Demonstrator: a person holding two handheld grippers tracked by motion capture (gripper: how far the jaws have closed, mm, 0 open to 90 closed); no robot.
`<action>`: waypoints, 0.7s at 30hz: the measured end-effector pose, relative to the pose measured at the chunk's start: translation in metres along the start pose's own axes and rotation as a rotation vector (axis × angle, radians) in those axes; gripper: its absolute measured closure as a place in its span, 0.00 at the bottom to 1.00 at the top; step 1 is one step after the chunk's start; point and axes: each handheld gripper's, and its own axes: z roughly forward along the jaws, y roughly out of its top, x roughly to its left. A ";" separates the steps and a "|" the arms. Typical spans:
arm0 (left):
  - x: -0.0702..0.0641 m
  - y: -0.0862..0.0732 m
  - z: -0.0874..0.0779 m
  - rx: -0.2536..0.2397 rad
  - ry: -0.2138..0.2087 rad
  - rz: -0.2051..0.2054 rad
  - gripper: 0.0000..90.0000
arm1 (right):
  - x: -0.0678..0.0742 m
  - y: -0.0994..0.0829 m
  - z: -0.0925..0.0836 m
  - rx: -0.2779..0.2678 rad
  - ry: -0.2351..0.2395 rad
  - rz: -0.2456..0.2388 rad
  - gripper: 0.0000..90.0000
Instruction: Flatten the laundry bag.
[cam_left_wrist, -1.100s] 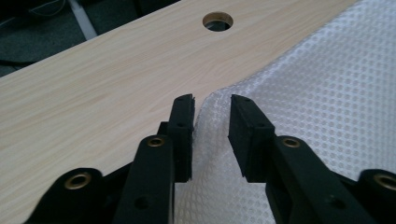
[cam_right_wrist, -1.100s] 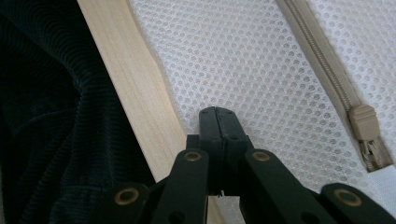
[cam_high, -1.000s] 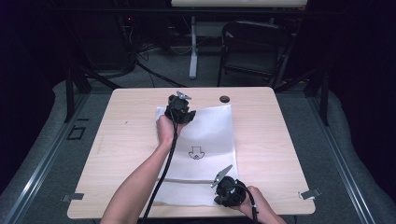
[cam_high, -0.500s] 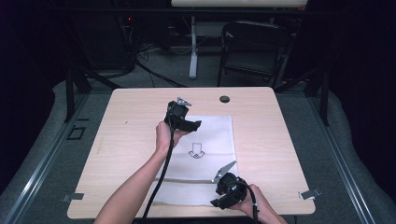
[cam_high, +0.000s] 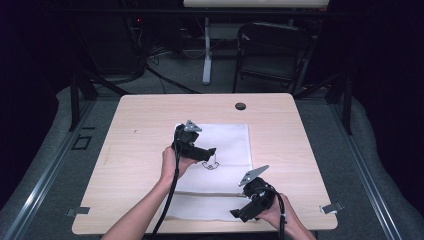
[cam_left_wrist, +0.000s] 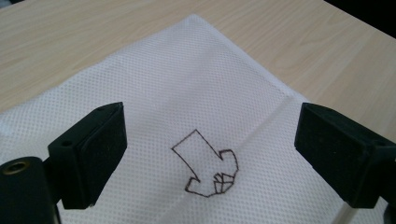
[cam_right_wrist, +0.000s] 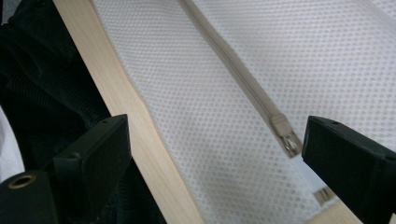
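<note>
- Both my grippers have just been opening: the left gripper (cam_high: 204, 153) and right gripper (cam_high: 239, 213) stand released, nothing between their pads.
- Since a second ago the white zip bag (cam_high: 225, 145) has been folded shorter and lies flat mid-table (cam_high: 145, 115), zipper (cam_right_wrist: 233, 60) toward my edge.
- I judge the fold done.
- I cannot see anything inside the bag.

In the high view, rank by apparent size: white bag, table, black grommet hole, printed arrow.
1. table
2. white bag
3. printed arrow, partly hidden by the left gripper, and black grommet hole look similar; no firm order.
</note>
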 end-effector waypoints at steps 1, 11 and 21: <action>-0.003 -0.001 -0.002 -0.003 -0.009 0.005 0.10 | -0.001 -0.001 -0.001 -0.011 -0.008 0.011 0.09; -0.037 -0.020 -0.010 0.032 -0.063 0.096 0.08 | -0.019 -0.009 -0.014 -0.023 -0.072 0.041 0.13; -0.053 -0.031 -0.007 0.041 -0.107 0.129 0.09 | -0.031 -0.016 -0.018 -0.011 -0.142 0.083 0.29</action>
